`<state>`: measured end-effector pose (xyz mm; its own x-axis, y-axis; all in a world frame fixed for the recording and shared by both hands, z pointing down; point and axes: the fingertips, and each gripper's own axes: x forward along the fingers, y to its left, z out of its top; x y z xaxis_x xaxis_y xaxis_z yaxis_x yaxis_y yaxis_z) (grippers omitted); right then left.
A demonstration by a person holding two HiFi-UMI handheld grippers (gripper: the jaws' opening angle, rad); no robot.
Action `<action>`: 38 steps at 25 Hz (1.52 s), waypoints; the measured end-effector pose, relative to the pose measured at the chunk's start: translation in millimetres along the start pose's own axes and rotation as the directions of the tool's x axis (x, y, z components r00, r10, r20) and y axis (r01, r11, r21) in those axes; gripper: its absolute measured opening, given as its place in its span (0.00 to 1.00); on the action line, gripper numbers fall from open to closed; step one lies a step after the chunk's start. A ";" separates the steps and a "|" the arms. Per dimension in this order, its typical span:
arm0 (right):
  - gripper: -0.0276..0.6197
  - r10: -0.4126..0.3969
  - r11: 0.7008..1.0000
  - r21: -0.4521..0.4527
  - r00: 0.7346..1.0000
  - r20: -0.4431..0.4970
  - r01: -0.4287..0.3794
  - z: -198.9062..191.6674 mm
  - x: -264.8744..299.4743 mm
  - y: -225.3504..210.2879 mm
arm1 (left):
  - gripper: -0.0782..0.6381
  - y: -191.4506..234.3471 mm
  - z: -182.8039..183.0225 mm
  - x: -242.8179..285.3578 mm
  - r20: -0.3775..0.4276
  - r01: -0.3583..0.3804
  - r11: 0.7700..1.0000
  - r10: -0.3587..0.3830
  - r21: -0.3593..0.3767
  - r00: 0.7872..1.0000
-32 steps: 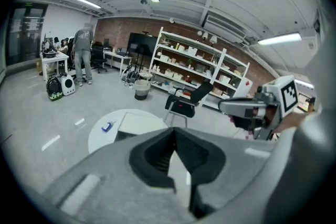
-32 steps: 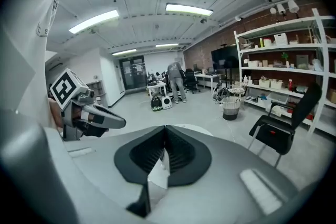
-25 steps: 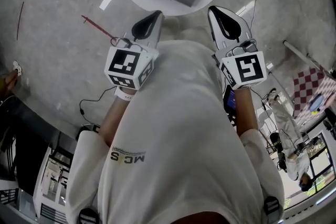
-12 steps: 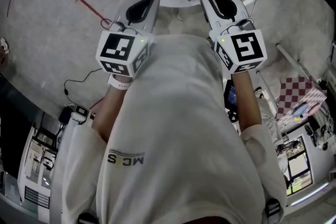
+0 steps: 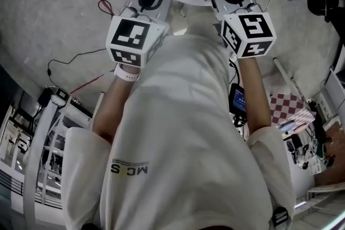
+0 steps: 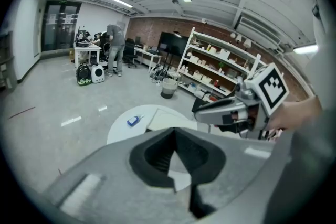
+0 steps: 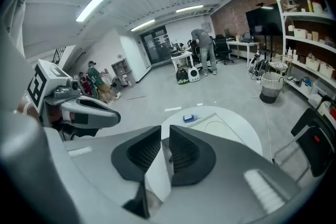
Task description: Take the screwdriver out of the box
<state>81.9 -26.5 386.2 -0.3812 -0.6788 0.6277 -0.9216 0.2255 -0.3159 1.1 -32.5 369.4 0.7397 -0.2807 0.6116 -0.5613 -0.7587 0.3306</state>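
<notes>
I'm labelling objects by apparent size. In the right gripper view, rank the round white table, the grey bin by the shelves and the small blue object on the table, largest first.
1. round white table
2. grey bin, farther back, so it looks smaller than it is
3. small blue object, clearly smallest

The only print that can be read is a row of grey letters that look like "MCS", on the person's white shirt (image 5: 129,167) in the head view. Any other print is too small to read.
</notes>
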 end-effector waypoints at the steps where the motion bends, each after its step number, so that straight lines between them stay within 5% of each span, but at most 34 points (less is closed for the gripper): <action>1: 0.12 0.005 1.000 -0.005 1.000 -0.021 -0.005 -4.7 7.4 -1.2 | 0.11 2.9 -2.6 1.6 0.004 -0.008 1.000 0.008 -0.016 1.000; 7: 0.12 0.056 0.996 0.073 0.996 -0.075 -0.051 -19.6 51.9 0.4 | 0.11 26.6 -12.7 1.8 0.011 -0.066 0.997 0.067 -0.040 0.998; 18: 0.13 0.097 0.994 0.073 0.964 -0.247 -0.081 -46.8 125.0 20.3 | 0.11 60.3 -26.6 -9.1 0.012 -0.087 0.989 0.089 -0.122 0.996; 38: 0.21 0.053 0.990 0.137 0.868 -0.493 0.017 -109.2 205.7 -0.8 | 0.11 95.9 -57.1 10.1 -0.035 -0.079 0.981 0.074 -0.178 0.997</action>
<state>-3.7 -90.0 593.3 -0.4160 -0.2328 0.8790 -0.9093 0.1155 -0.3998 -66.5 -74.6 448.3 0.6824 -0.3156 0.6593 -0.6755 -0.6169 0.4039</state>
